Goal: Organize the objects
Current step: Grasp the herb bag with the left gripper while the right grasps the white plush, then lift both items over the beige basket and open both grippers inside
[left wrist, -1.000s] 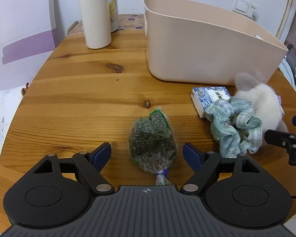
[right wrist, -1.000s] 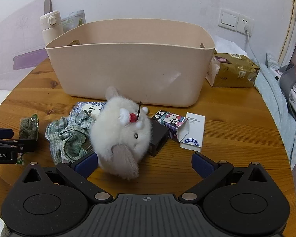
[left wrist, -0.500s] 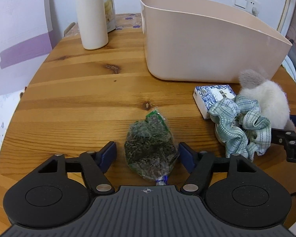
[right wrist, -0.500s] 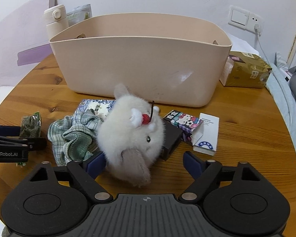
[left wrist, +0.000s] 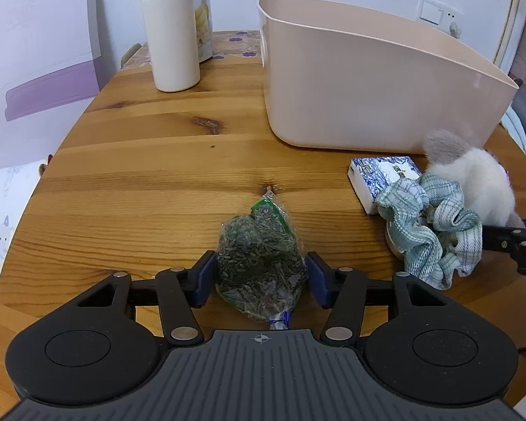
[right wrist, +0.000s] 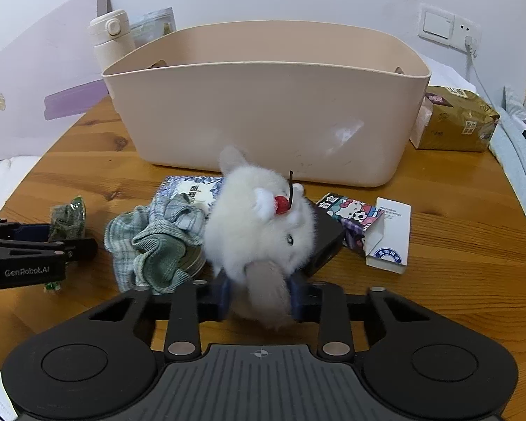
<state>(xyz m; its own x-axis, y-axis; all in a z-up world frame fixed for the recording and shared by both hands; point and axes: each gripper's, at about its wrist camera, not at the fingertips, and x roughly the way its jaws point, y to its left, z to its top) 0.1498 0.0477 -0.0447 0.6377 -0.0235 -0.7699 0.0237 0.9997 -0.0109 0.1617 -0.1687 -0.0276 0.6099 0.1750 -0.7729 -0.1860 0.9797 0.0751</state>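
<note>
Bin (right wrist: 263,112) upright on table (left wrist: 157,175) | contents hidden | plush toy (right wrist: 259,224) outside

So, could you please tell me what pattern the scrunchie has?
The scrunchie is green-and-white plaid, clearest in the left wrist view.

Knotty varnished wood table (left wrist: 150,161), smooth matt plastic bin (left wrist: 368,94), fluffy plush toy (right wrist: 259,224)

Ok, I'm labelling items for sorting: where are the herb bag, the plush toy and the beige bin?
herb bag (left wrist: 259,263), left wrist view, middle of the bag
plush toy (right wrist: 259,224), right wrist view, white body
beige bin (right wrist: 263,119), right wrist view, front wall
</note>
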